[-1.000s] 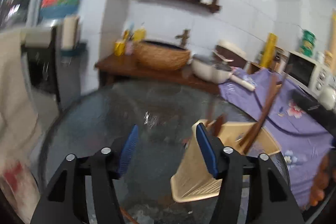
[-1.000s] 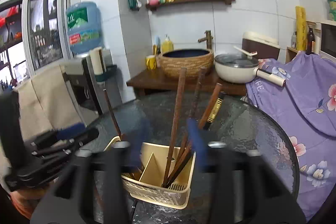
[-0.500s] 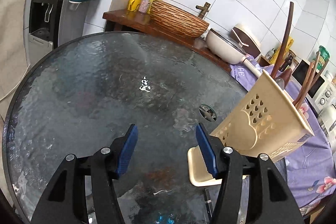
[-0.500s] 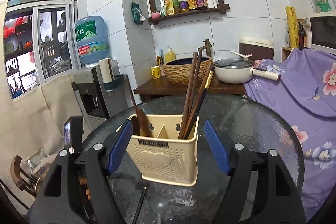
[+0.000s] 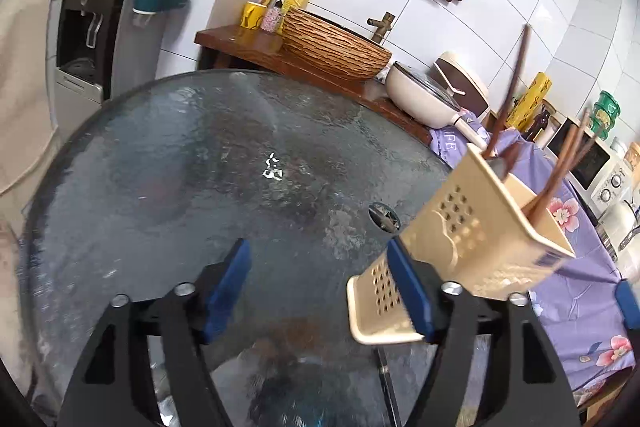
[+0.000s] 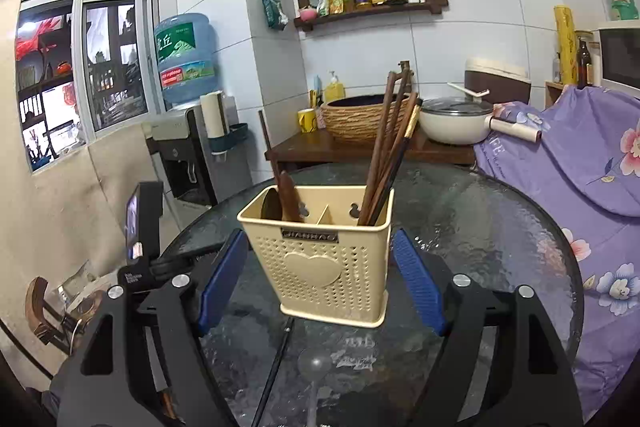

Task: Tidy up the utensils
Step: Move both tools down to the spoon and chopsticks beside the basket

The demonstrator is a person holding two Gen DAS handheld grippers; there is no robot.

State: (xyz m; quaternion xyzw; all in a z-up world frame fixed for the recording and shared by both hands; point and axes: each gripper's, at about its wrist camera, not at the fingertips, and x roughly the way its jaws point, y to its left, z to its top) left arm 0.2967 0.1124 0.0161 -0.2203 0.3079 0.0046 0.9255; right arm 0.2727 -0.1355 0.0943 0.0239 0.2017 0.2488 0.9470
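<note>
A cream slotted utensil holder (image 6: pixel 320 255) stands upright on the round glass table (image 6: pixel 500 227). Dark chopsticks (image 6: pixel 390 155) lean in its right compartment and wooden spoons (image 6: pixel 286 199) sit in its left one. My right gripper (image 6: pixel 320 247) straddles the holder; its jaws are opening, with a gap on each side. My left gripper (image 5: pixel 320 283) is low over the glass, its jaws opening with nothing between them. In the left wrist view the holder (image 5: pixel 472 231) sits just outside that gripper's right finger.
A loose dark chopstick (image 6: pixel 276 363) and a clear spoon (image 6: pixel 316 367) lie on the glass in front of the holder. Behind the table are a wooden counter with a woven basin (image 6: pixel 360 119), a cream pot (image 6: pixel 456 123), a purple floral cloth (image 6: pixel 580 167) and a water dispenser (image 5: pixel 84 39).
The holder has gone from tilted to upright between the right fingers, which have spread off its sides. The left gripper has sunk toward the glass and its jaws have widened.
</note>
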